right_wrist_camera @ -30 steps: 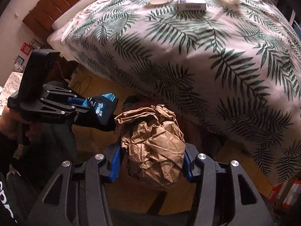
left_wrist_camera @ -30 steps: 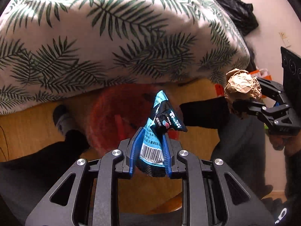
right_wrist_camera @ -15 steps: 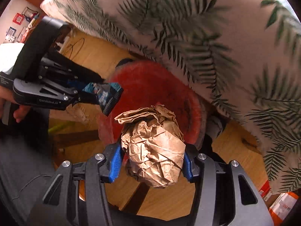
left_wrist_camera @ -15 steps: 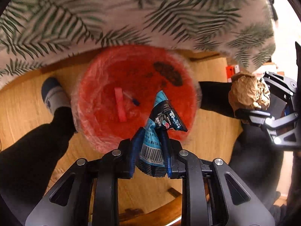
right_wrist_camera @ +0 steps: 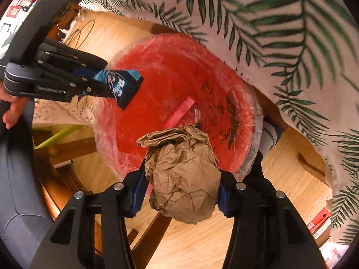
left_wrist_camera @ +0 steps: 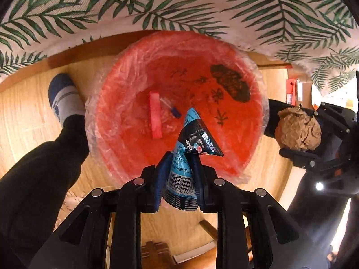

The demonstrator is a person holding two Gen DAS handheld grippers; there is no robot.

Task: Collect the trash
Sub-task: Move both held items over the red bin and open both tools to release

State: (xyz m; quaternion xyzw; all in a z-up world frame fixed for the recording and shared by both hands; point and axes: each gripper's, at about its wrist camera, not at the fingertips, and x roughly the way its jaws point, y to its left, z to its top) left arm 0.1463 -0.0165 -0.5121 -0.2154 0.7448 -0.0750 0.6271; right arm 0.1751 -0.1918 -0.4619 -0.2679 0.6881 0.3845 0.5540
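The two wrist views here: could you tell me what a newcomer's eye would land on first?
The red bin, lined with clear plastic, fills the middle of both views below a palm-leaf cloth. The left gripper pinches a blue snack wrapper over it, while the right gripper clamps a crumpled brown paper ball near its rim.

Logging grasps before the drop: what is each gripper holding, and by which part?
The left gripper pinches the blue snack wrapper at its barcode end. The right gripper squeezes the crumpled brown paper ball across its middle.
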